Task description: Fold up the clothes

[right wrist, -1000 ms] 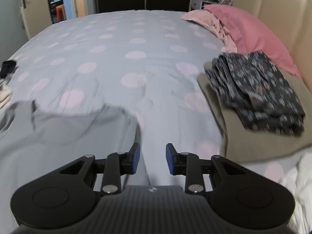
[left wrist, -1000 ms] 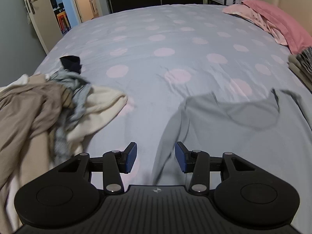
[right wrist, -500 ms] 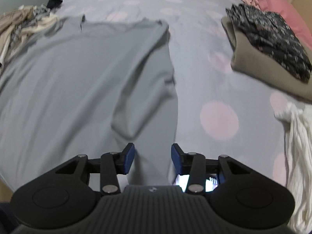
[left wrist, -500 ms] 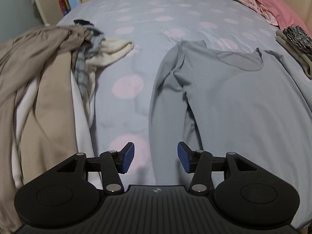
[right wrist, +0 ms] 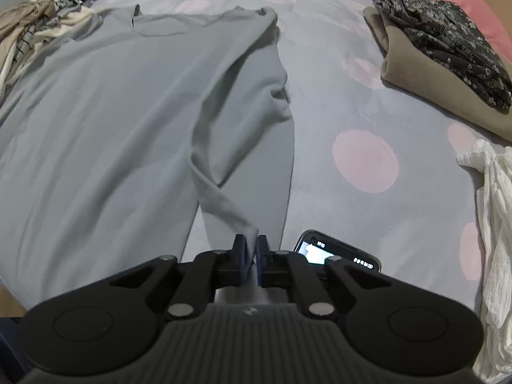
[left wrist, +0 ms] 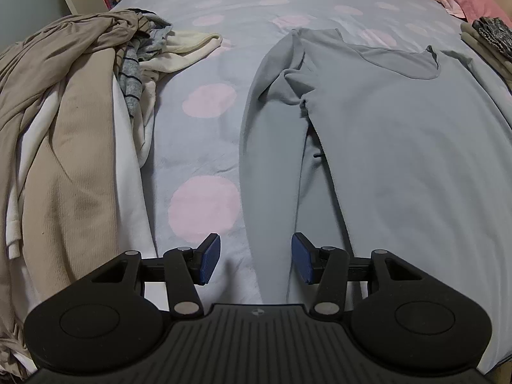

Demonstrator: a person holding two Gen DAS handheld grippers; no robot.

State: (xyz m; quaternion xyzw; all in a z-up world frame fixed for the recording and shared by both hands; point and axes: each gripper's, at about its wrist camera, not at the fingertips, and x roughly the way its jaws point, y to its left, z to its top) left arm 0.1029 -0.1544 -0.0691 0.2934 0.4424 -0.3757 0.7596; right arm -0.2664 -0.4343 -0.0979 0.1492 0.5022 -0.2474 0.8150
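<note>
Lying flat on the dotted bed [left wrist: 204, 147], the grey long-sleeved top [left wrist: 400, 147] has its long axis running away from both claws, neckline at the far end, with the heap of unfolded clothes [left wrist: 70, 128] off its left side. The left claw [left wrist: 255, 262] is released and holds nothing, its pads spread either side of the near end of the top's left sleeve [left wrist: 272, 160]. The right claw [right wrist: 252, 256] is clenched on the near end of the right sleeve [right wrist: 256, 134], lifting a twisted strip; the stack of folded clothes [right wrist: 448, 64] sits beyond the top's right side.
</note>
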